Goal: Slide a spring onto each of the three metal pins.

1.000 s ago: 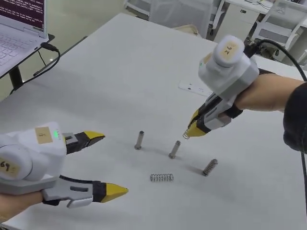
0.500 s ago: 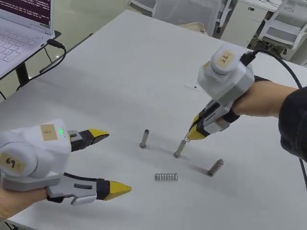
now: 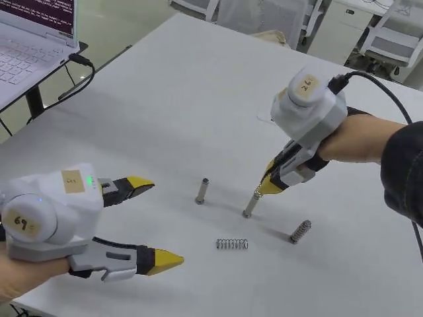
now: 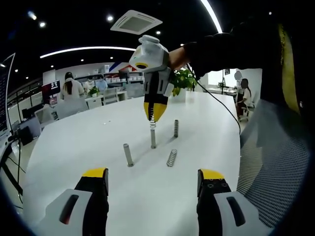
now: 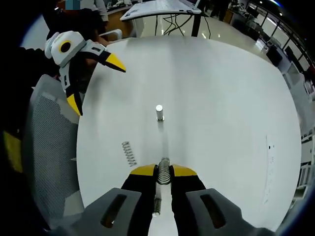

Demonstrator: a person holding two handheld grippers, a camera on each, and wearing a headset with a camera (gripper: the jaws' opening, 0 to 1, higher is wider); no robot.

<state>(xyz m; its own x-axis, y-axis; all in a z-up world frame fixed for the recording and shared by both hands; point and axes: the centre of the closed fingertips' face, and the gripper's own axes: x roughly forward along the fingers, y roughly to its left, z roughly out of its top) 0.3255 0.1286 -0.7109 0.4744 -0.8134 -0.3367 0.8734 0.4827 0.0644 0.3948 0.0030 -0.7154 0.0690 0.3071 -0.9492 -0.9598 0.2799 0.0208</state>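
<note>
Head view: grips a spring in the clenched right claw, right at the top of the middle pin. Holds the left claw released, low over the counter, well apart from the pins.

Left gripper view: looks past the spread left claw at a bare pin, a loose spring lying on the counter, and a sprung pin beyond.

Right gripper view: pinches the spring between the claw tips, directly over the middle pin.
</note>
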